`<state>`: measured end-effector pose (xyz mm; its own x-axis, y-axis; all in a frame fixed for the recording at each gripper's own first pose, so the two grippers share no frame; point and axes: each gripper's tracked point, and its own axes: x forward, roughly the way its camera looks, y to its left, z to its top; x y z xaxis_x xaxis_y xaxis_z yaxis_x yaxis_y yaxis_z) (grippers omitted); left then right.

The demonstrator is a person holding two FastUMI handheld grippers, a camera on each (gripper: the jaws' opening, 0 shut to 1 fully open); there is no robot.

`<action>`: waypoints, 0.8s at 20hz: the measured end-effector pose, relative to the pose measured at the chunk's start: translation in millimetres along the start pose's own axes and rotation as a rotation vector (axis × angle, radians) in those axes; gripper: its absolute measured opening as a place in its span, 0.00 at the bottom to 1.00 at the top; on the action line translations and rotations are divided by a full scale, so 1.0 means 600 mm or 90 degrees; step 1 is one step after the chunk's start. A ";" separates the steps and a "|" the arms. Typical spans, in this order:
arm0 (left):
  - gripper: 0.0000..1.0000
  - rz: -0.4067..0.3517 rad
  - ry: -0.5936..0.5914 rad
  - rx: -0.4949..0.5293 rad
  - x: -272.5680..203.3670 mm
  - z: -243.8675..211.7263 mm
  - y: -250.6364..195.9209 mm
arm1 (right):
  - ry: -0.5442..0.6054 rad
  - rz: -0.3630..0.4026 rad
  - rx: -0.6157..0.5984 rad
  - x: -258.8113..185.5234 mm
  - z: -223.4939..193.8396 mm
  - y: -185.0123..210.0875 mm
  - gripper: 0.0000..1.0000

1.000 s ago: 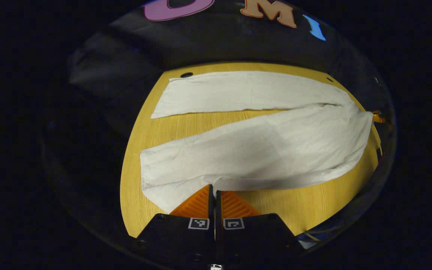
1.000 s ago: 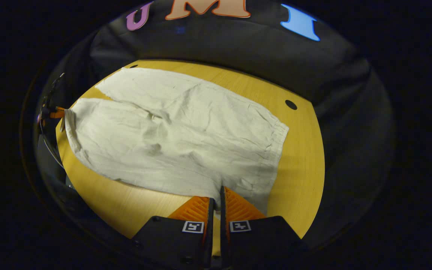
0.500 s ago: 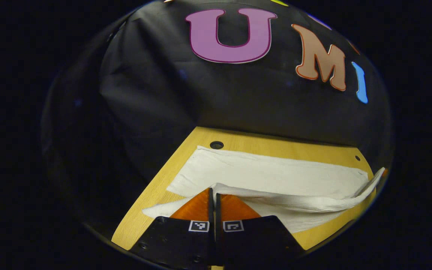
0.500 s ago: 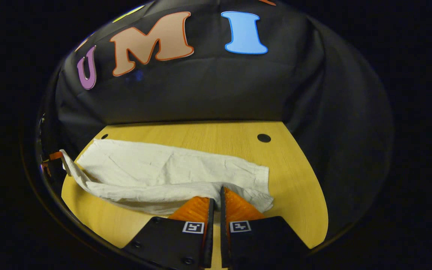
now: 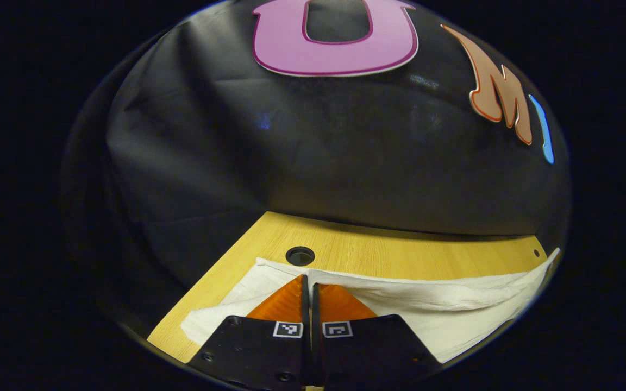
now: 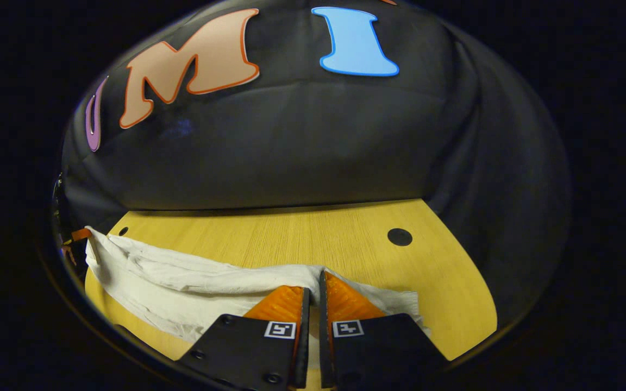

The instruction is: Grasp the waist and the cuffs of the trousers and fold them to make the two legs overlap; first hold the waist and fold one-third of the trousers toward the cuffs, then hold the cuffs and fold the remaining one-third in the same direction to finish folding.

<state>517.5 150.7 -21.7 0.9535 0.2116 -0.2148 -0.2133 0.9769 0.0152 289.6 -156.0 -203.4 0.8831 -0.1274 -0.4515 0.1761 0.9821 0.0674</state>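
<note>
The white trousers (image 5: 454,304) lie on a round wooden table (image 5: 389,252). My left gripper (image 5: 307,278) is shut on the near leg's cuff edge, which it holds over the far leg near the table's back. The lifted fabric runs off to the right as a long fold. In the right gripper view, the trousers (image 6: 171,282) stretch leftward as a raised, folded band. My right gripper (image 6: 315,274) is shut on the waist edge there. At the far left of that view the other gripper (image 6: 76,236) holds the opposite end.
The booth's black cloth wall (image 5: 318,163) rises just behind the table. The tabletop has small round holes (image 5: 300,255) (image 6: 400,237) near its back edge. Bare wood (image 6: 318,233) lies between the held fold and the wall.
Both grippers, shut on the near leg's cuff and waist, lifted that side and carried it toward the back of the table, laying it over the far leg.
</note>
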 end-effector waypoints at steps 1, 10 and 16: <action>0.00 0.006 0.003 0.007 0.020 -0.011 0.001 | 0.002 0.000 0.005 0.018 -0.010 -0.002 0.11; 0.52 0.030 -0.007 -0.066 0.049 -0.036 0.022 | -0.002 0.000 0.014 0.064 -0.023 0.001 0.22; 0.96 0.032 -0.047 -0.115 -0.023 0.022 0.029 | -0.040 -0.011 0.020 0.008 0.025 -0.014 0.99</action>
<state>503.6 165.3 -5.5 0.9523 0.2683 -0.1456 -0.2896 0.9450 -0.1524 298.6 -166.6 -192.9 0.9051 -0.1539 -0.3963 0.2042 0.9750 0.0877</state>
